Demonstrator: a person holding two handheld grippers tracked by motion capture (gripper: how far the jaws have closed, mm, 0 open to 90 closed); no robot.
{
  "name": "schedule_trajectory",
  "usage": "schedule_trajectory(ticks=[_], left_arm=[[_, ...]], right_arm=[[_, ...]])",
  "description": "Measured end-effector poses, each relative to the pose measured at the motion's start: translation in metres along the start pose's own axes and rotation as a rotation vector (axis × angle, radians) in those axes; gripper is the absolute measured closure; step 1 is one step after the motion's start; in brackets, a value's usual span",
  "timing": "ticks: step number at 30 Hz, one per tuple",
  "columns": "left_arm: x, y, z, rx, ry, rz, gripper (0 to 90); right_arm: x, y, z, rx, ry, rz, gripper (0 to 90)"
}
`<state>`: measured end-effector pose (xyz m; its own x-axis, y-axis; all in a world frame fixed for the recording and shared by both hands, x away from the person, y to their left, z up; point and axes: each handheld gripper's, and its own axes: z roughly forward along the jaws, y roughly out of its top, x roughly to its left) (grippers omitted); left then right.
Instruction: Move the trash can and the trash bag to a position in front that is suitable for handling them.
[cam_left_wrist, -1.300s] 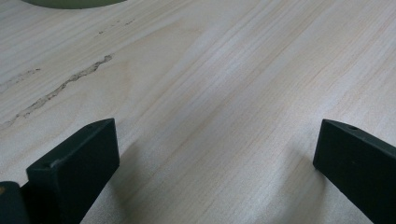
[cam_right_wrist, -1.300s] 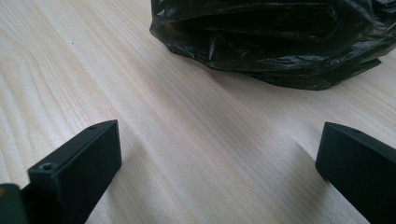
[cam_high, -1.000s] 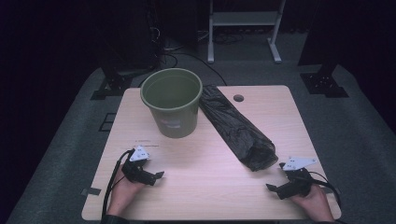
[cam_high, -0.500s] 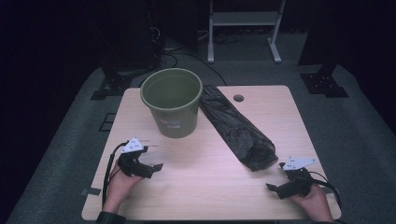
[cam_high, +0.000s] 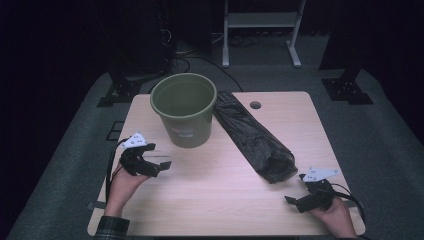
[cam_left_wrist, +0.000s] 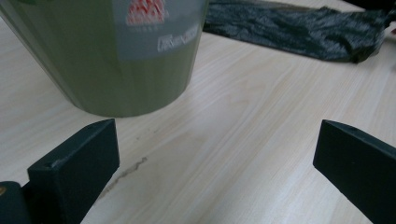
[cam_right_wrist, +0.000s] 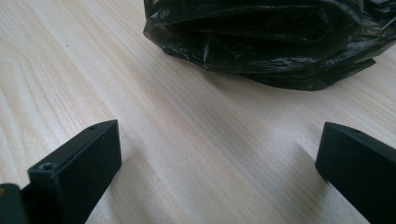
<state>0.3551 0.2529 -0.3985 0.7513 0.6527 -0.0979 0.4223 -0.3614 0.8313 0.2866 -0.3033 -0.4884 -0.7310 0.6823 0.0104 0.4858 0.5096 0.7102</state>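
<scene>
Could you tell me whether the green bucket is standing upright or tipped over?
Upright: the green bucket stands on its base on the table, open mouth upward.

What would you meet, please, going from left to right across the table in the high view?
Left gripper → green bucket → black bin bag → right gripper.

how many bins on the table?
1. The green bin stands upright at the table's far left, just beside the black bag. Nothing looks hidden behind it.
</scene>
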Motion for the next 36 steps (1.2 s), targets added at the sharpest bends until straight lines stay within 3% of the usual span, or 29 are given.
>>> schedule_trajectory(ticks=[13, 36], left_arm=[[0.015, 0.038, -0.016, -0.048, -0.007, 0.021, 0.0], [0.026, 0.084, -0.013, -0.075, 0.009, 0.041, 0.0]], right_arm=[[0.0, 0.0, 0.0, -0.001, -0.004, 0.003, 0.0], [-0.001, 0.0, 0.0, -0.002, -0.006, 0.005, 0.0]])
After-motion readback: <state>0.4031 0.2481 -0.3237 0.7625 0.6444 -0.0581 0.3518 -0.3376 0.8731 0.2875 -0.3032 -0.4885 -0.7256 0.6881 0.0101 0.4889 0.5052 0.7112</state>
